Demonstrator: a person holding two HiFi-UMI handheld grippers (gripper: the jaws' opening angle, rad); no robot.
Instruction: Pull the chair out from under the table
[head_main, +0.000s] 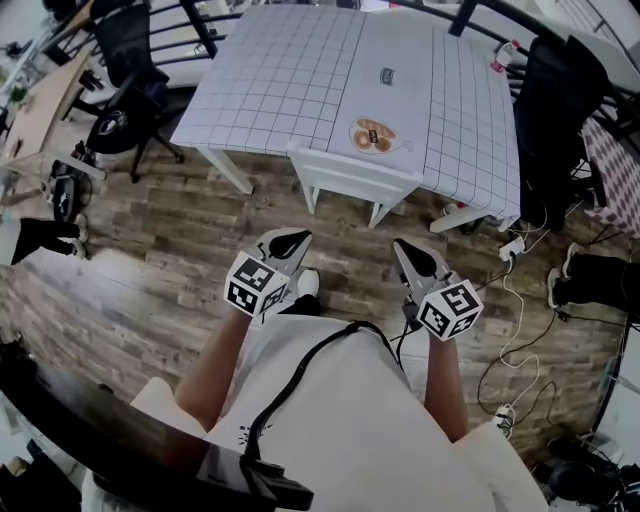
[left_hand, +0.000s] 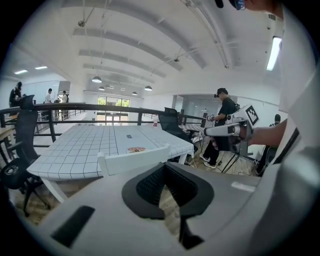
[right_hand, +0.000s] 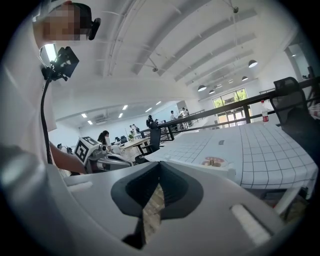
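Head view, bottom up: left gripper (head_main: 290, 240) and right gripper (head_main: 408, 254) hang just above the person's lap in the lower middle of the frame. Both have their jaws pressed together with nothing between them, and both gripper views agree, only floor shows through the slit. So neither has hold of anything yet. The white chair (head_main: 355, 175) is above them in the frame, well apart from both. Its seat is tucked under the near edge of the worktop (head_main: 280, 80) and the backrest faces the person.

What I'd worry about: closed jaws can't take the backrest, so unless they spread first they'll just bump it and shove the chair further in. Grab with one side only and I reckon it swivels and a leg knocks the worktop's leg. That would jolt the plate of food (head_main: 375, 136) sitting right behind the backrest. Also the white cable (head_main: 515, 300) and power strip (head_main: 512, 247) at the right of the frame look easy to snag when stepping back.
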